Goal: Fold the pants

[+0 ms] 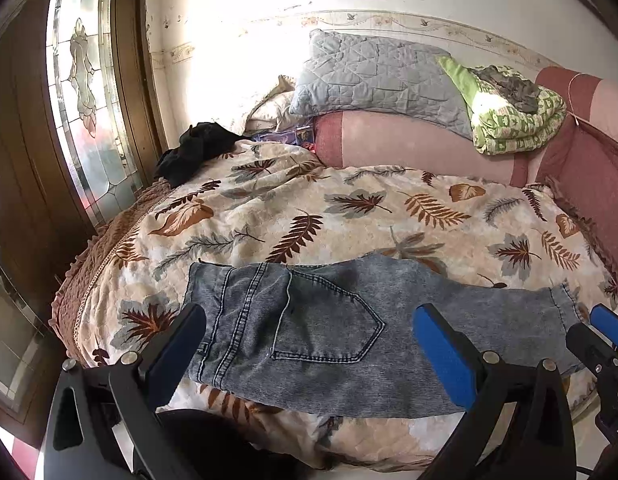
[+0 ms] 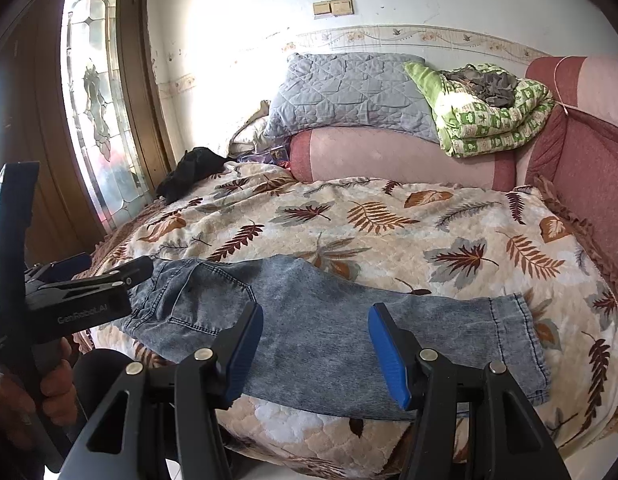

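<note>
Right wrist: tool (image 2: 315,354) agape, empty.

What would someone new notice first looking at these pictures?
Grey-blue jeans lie flat along the near edge of a bed with a leaf-print cover, back pocket up. Both open blue-padded grippers, left and right, hover over them, empty. A green quilt sits on the headboard.

The left hand-held gripper (image 2: 147,270) covers the jeans (image 2: 317,320) waistband in the right wrist view; the right hand-held gripper (image 1: 607,322) is cut by the left wrist view's edge; small items (image 1: 287,136) behind the bedspread (image 1: 349,208) stay unreadable
</note>
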A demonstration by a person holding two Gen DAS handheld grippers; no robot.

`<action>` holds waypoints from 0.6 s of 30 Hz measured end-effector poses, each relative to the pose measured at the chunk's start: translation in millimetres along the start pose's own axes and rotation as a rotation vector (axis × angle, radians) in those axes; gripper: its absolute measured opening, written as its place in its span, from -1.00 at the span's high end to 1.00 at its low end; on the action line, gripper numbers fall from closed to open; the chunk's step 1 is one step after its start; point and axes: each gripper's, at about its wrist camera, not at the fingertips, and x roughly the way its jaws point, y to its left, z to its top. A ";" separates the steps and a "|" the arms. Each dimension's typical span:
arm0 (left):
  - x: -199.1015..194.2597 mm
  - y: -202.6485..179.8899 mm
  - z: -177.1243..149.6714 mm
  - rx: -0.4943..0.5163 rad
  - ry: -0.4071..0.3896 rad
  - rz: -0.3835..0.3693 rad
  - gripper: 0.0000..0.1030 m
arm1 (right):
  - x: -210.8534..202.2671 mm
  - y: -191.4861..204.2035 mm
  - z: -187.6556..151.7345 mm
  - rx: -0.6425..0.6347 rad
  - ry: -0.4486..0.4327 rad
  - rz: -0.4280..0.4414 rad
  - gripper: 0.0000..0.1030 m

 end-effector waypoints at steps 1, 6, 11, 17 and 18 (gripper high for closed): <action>-0.7 0.5 -0.2 -0.002 -0.001 0.000 -1.00 | -0.4 0.4 -0.4 0.001 0.001 0.001 -0.14; -2.3 -0.8 -1.2 0.005 -0.002 0.003 -1.00 | -2.1 -0.2 -2.0 0.008 -0.003 0.000 -0.14; -1.6 -2.8 -3.0 0.012 0.005 0.003 -1.00 | -1.0 -2.3 -4.6 0.020 0.002 -0.004 -0.14; 1.8 -5.3 -5.8 0.022 0.017 0.002 -1.00 | 1.9 -4.8 -6.4 0.033 0.010 -0.008 -0.14; 2.5 -5.9 -6.6 0.022 0.020 0.003 -1.00 | 2.5 -5.3 -6.8 0.036 0.012 -0.010 -0.14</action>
